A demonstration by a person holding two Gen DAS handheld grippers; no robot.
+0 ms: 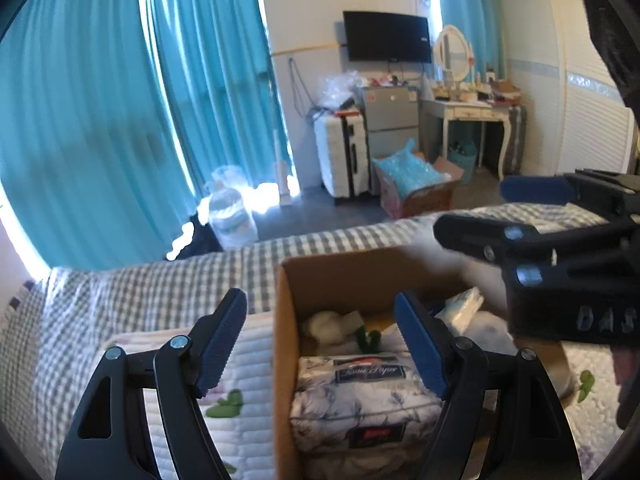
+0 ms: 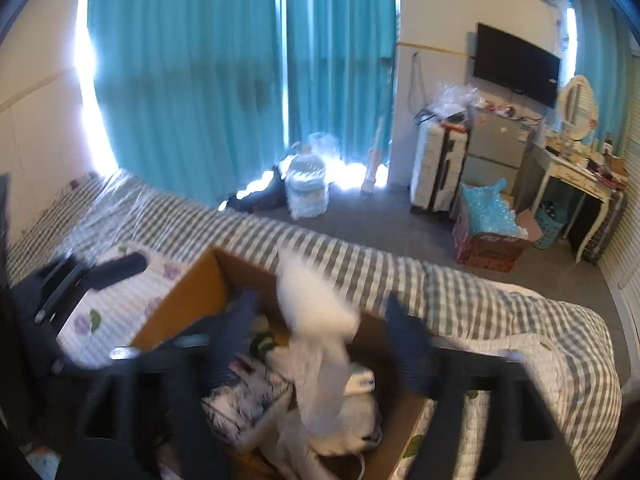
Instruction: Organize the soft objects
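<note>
An open cardboard box (image 1: 332,276) sits on the bed and holds a floral tissue-paper pack (image 1: 360,396) and white soft items (image 1: 328,326). My left gripper (image 1: 320,340) is open and empty, astride the box's left wall. My right gripper (image 2: 320,336) is open above the box (image 2: 192,292). A white soft piece (image 2: 316,304) is blurred in mid-air between its fingers, touching neither. White cloth (image 2: 344,412) is piled below it. The right gripper also shows in the left wrist view (image 1: 468,212).
The bed has a grey checked cover (image 1: 160,280) and a white quilted floral pad (image 1: 248,412). Beyond it are teal curtains (image 1: 100,120), a suitcase (image 1: 340,152), a floor box with blue bags (image 1: 416,184) and a dressing table (image 1: 468,112).
</note>
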